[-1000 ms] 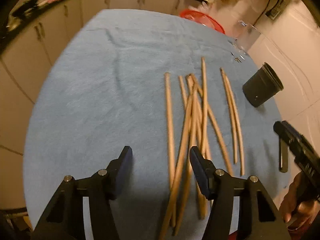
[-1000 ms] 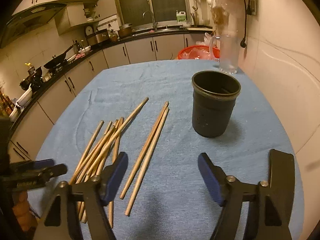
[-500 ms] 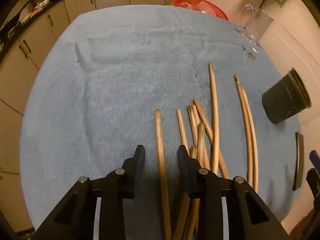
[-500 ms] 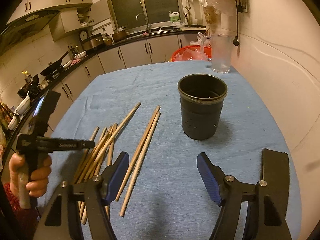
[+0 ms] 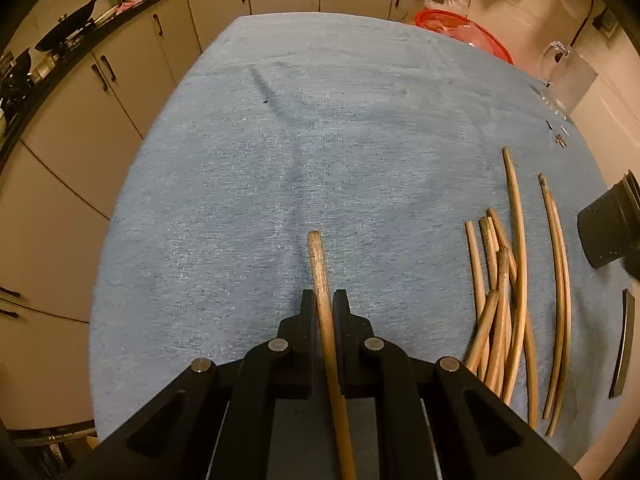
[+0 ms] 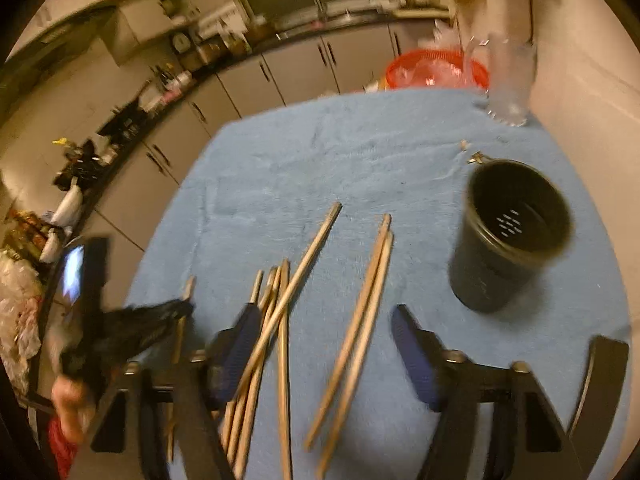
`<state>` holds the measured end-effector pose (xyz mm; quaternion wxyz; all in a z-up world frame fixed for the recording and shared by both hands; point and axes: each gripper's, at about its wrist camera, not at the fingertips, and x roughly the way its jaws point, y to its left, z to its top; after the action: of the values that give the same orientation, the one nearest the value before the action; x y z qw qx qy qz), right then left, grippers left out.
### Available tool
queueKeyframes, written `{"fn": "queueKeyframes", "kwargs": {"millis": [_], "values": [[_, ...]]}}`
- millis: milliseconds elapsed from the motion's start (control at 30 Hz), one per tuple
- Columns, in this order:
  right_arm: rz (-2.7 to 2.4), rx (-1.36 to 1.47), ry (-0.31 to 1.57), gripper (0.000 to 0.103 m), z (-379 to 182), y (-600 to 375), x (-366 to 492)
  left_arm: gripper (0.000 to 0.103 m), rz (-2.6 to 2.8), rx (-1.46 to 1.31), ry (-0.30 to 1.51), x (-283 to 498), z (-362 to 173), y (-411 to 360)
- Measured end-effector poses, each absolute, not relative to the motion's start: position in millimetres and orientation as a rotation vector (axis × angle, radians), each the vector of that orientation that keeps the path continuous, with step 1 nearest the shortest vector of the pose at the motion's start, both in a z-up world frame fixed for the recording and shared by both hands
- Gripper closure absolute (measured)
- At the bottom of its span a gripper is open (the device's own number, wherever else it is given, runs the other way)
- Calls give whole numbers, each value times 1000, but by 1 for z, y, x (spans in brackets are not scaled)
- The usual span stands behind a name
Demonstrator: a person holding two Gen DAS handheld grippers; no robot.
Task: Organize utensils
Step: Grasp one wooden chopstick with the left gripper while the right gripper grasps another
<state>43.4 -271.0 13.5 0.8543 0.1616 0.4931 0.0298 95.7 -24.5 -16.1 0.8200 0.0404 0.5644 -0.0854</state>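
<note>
We see the left claw point(image 5: 324, 300) clamped on a single chopstick point(image 5: 320, 268), its two black fingers pressed against the stick from either side. The chopstick runs back between the fingers toward the camera, and its blunt far end juts out past the fingertips above the blue cloth point(image 5: 320, 140) that covers the counter. We cannot tell from this view whether the stick's tip touches the cloth or hangs just clear of it.

To the right of the held stick, well apart from it, lies a loose bundle of chopsticks point(image 5: 500, 300), several crossing one another at their near ends. Farther right a pair of chopsticks point(image 5: 556, 280) lies side by side, touching along most of its length. Beyond that pair, at the right edge, stands the black cup point(image 5: 608, 232).

In the right wrist view, which is blurred, the right claw point(image 6: 324, 344) hovers with its blue-padded fingers wide apart, holding nothing. The pair of chopsticks lies between those fingers in the view, and the crossed bundle sits by the left finger. The black cup stands upright to the far right, its mouth open toward us with small slots showing in its bottom. At the far right corner of the counter stands a clear pitcher point(image 6: 510, 76), and a red basket point(image 6: 436, 70) sits behind the far edge.
</note>
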Motion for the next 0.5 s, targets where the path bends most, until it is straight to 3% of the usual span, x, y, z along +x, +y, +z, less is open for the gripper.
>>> {"fn": "queueKeyframes", "kwargs": {"millis": [67,400,500], "values": [[49,355,1100,54,2,-267,72,93,-190,92,1205,97,-16,-24],[-48,394,1231,60,-43,-267,158,93,-202,163,1192,96,-20,-29],[-45,317,1262,71,-51,-252,173,92,-196,166,1197,103,-22,-33]]}}
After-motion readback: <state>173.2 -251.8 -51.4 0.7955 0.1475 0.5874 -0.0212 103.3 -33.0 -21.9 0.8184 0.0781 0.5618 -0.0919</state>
